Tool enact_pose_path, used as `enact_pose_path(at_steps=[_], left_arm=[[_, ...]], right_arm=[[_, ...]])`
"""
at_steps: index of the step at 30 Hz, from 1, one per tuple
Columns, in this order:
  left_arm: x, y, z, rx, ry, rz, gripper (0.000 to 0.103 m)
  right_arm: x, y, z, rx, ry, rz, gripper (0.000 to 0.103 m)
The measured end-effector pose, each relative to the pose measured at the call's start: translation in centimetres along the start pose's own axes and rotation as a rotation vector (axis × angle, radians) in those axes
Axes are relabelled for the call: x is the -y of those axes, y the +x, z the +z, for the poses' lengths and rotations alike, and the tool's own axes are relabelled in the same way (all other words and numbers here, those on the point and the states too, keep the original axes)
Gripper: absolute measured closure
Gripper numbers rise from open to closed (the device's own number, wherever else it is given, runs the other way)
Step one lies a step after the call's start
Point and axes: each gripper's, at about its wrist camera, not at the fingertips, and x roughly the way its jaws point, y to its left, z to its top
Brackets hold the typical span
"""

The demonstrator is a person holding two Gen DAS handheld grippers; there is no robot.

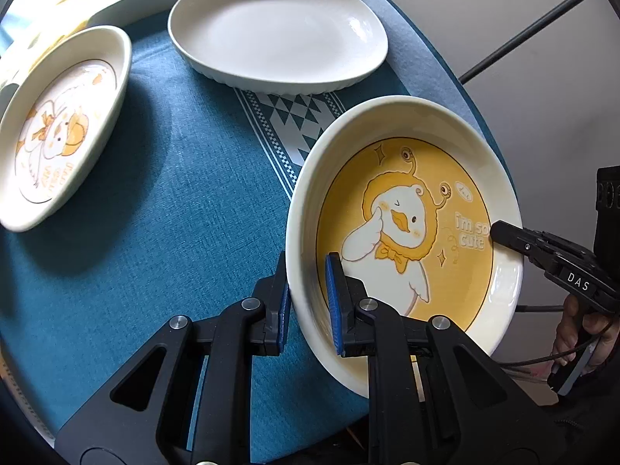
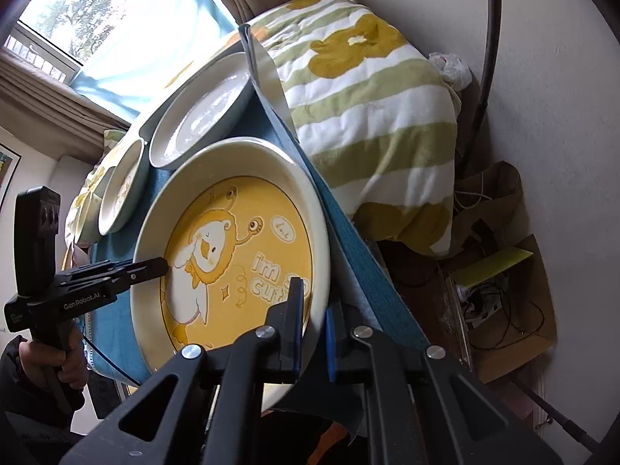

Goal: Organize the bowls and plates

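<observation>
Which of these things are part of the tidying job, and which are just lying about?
Part of the job:
yellow duck plate, clamped at opposite rims by the left hand-held gripper and right hand-held gripper
plain white plate
white duck plate

Just lying about:
striped flower blanket
cardboard box
blue tablecloth

The left wrist view looks steeply down along its fingers (image 1: 308,302) from close above the desk (image 1: 162,193), at the near left rim of the yellow plate (image 1: 407,224). The right wrist view, just as close, faces the plate's (image 2: 232,240) opposite rim, with a bed (image 2: 368,108) and window (image 2: 97,11) beyond. Both share the yellow plate, the white dish (image 1: 279,27) (image 2: 201,116) and each other's gripper.
</observation>
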Motion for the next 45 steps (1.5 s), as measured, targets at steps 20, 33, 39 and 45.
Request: enact_pose_path(at_steps=[20, 33, 39, 45], left_arm=[[-6.0, -12.0, -6.9, 0.221, -0.255, 0.070, 0.089], [-18.7, -16.1, -15.4, 0.222, -0.435, 0.142, 0.089], [-24.3, -15.3, -19.4, 0.159, -0.487, 0.140, 0.089], [-28.0, -14.9, -21.7, 0.141, -0.486, 0.115, 0.089]], right_arm=[[-10.3, -0.8, 3.0, -0.033, -0.304, 0.123, 0.093], [-23.3, 7.3, -0.5, -0.145, -0.457, 0.196, 0.093], [-26.9, 11.6, -3.5, -0.219, -0.459, 0.178, 0.093], [-28.7, 13.5, -5.0, -0.228, -0.452, 0.152, 0.093]])
